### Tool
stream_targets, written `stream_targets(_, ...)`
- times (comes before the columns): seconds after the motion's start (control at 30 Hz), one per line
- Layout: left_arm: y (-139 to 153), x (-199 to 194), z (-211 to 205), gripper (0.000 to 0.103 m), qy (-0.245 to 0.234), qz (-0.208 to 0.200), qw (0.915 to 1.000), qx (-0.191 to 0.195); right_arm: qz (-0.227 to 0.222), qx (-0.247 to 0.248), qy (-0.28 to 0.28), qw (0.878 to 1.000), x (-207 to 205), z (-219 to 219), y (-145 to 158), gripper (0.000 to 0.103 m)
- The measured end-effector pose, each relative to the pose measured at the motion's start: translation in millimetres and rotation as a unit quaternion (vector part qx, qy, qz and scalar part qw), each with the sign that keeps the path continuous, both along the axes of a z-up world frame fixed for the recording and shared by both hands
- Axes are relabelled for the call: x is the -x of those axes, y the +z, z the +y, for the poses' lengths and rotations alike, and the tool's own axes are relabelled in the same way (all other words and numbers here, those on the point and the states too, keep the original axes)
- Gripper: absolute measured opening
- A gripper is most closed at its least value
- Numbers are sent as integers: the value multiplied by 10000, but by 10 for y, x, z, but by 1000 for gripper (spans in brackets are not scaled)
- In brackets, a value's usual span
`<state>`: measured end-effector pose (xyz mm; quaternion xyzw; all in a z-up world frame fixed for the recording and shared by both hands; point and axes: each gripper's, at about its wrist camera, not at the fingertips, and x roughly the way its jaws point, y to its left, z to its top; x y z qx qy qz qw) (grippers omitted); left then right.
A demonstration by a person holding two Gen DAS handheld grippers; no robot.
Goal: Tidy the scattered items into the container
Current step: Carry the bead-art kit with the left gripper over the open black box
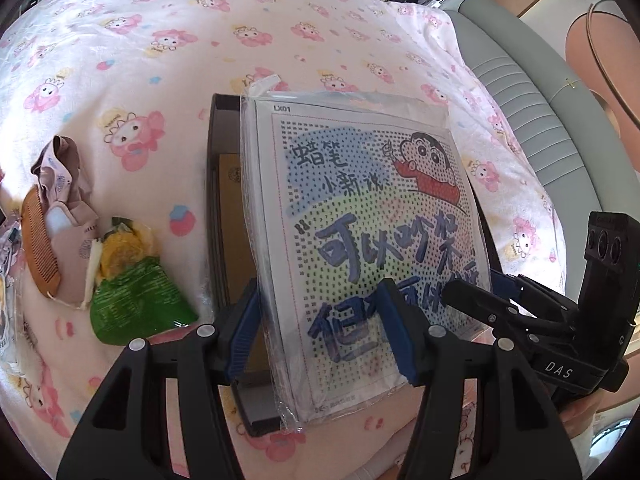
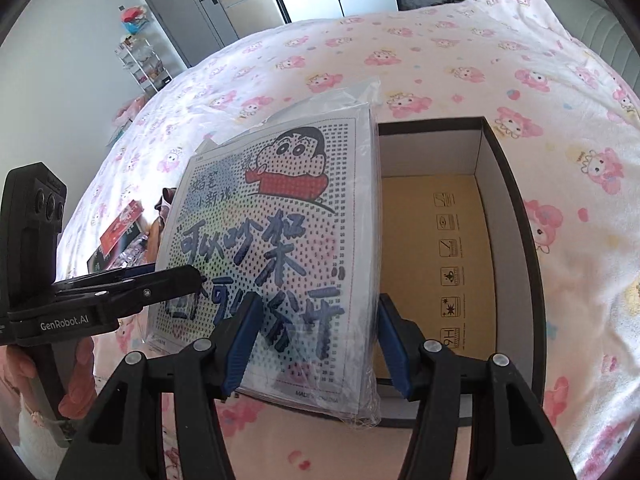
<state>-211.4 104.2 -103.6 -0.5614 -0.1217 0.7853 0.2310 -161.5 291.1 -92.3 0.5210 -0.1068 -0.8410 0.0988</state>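
Left gripper [image 1: 320,328] and right gripper [image 2: 314,344] each clamp cartoon bead kit [image 1: 360,240] (clear bag), wide jaws, over open box [image 2: 508,184] on bed [image 1: 140,60].

surface: bed, pink cartoon-print blanket [image 1: 168,92] | on it: open dark box [image 2: 516,216] | wooden comb [image 1: 40,240] | green packet [image 1: 136,304] | pinkish cloth pouch [image 1: 68,184]

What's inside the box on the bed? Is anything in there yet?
The open box shows only its bare brown floor with printed symbols and white walls. The cartoon picture pack held over its left side hides that part, so something could sit beneath it unseen.
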Motion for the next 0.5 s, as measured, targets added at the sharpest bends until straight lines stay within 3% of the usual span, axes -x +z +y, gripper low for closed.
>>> stream_targets(0.1, -143, 83, 87, 59, 38, -198, 9997, 106, -271, 91, -6, 9996, 143, 83, -174, 53)
stream_targets(0.3, -194, 100, 264, 59, -72, -79, 9980, 618, -461, 217, -62, 9987, 222, 177, -389, 54)
stream_targets(0.5, -228, 102, 341, 61, -87, -130, 9968, 782, -585, 522, -292, 9965, 178, 302, -488, 54)
